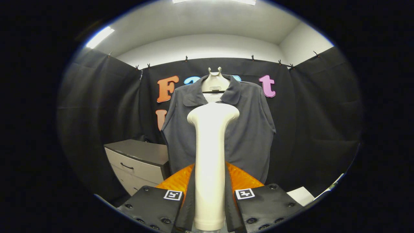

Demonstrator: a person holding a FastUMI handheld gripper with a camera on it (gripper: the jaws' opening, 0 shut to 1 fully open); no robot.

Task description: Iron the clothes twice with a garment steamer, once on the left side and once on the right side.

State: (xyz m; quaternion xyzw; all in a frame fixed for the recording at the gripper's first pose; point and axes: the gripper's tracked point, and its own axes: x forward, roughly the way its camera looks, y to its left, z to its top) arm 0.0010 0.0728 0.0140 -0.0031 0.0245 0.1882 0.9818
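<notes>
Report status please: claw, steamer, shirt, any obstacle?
Claw shut on steamer, held upright. Grey shirt hangs on hanger beyond steamer head, not touched yet. Drawer cabinet beside shirt, apart.

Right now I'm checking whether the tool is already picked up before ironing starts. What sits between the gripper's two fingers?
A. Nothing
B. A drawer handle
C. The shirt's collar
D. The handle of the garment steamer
D. The garment steamer stands upright with its handle clamped between both fingers of the gripper, its head held up in front of the grey shirt that hangs beyond on the hanger.
</notes>
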